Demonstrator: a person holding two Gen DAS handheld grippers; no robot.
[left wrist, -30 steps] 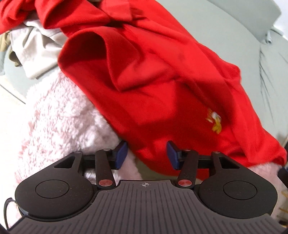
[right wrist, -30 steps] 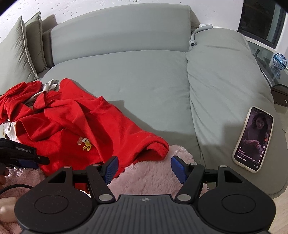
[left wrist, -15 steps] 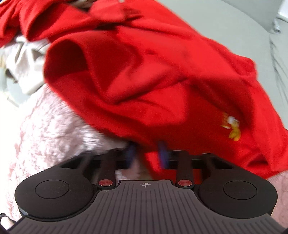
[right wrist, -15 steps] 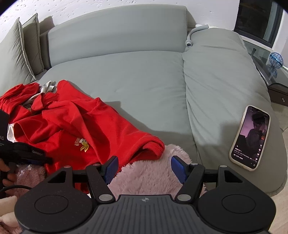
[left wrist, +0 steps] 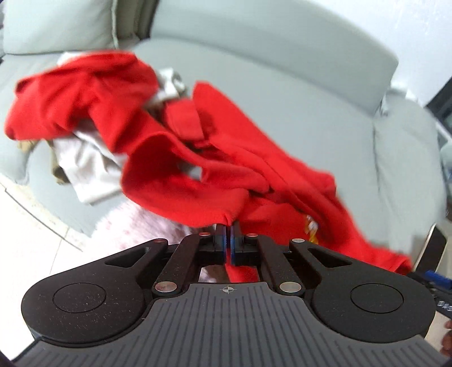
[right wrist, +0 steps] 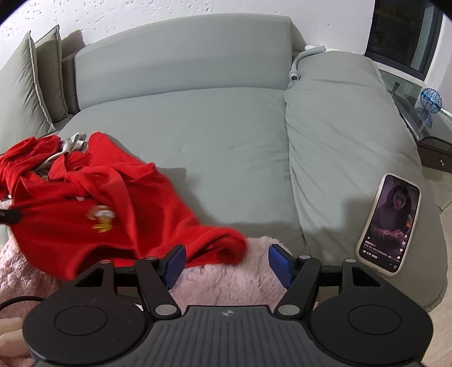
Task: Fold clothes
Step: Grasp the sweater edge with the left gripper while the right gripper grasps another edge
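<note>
Currently left claw (left wrist: 228, 230) pinched shut on edge of red shirt (left wrist: 180, 158), lifted off sofa (right wrist: 220, 141). Right claw (right wrist: 226, 261) wide, empty, above pink fluffy blanket (right wrist: 231, 282). Risks: thin pinch slips; shirt, seemingly tangled with grey garment (left wrist: 87, 169) (view blurred), drags it along.

A wide grey-green sofa (right wrist: 197, 135) fills most of the room here, its long back cushion (right wrist: 180, 53) set against a rough white wall (right wrist: 118, 14). Two piped throw cushions (right wrist: 36, 79) lean at its left end, and a plump bolster section (right wrist: 347, 135) runs down the right. Beyond that stands a glass side table (right wrist: 409, 96) with a blue wire globe (right wrist: 430, 98) on it, below a dark window (right wrist: 404, 34). Pale floor tiles (left wrist: 34, 225) show past the sofa's edge. A phone (right wrist: 388, 223) lies lit on the bolster
</note>
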